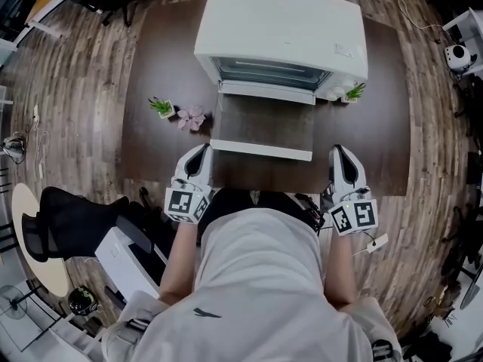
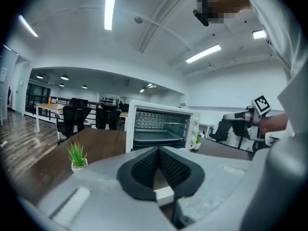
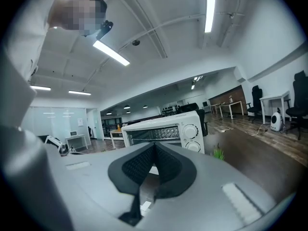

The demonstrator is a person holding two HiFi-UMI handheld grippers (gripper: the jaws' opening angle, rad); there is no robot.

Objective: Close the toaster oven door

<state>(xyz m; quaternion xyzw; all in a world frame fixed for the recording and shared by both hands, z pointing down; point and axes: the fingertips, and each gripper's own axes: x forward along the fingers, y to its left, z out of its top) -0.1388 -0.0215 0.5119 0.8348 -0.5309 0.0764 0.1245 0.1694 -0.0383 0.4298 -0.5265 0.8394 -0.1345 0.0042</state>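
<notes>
A person point(image 1: 260, 277) in a light grey top stands at a dark brown rectangular table point(image 1: 147, 74), a handheld two-jaw gripper in each hand, facing a white box-shaped toaster oven point(image 1: 281, 29) at the table's far centre. The oven's glass-fronted drop-down door point(image 1: 264, 123) lies fully open, folded flat toward the person, w/ its white handle bar point(image 1: 261, 150) at the near edge and the oven cavity point(image 2: 159, 129) exposed in both gripper views.

The left gripper point(image 1: 202, 149), grey w/ black ribbed pads, is low over the table's near edge, just beside the door's near-left corner; whether it touches the door can't be told. Its jaws are pressed together w/ nothing between them. The right gripper point(image 1: 337, 151), same build, is off the door's near-right corner w/ a clear gap to it, jaws likewise pressed together and empty. Both point toward the oven, roughly level, w/ the open door between them.

L of the door, a small green plant in a white square pot point(image 1: 161, 108) stands next to a pink flower ornament point(image 1: 192, 117). A second small green potted plant point(image 1: 353, 92) stands at the oven's R front corner, beside its white control knobs point(image 3: 191, 131). Around the table: wood-plank floor point(image 1: 68, 89), w/ a black office chair point(image 1: 64, 221) and a white box point(image 1: 124, 259) at the person's L
</notes>
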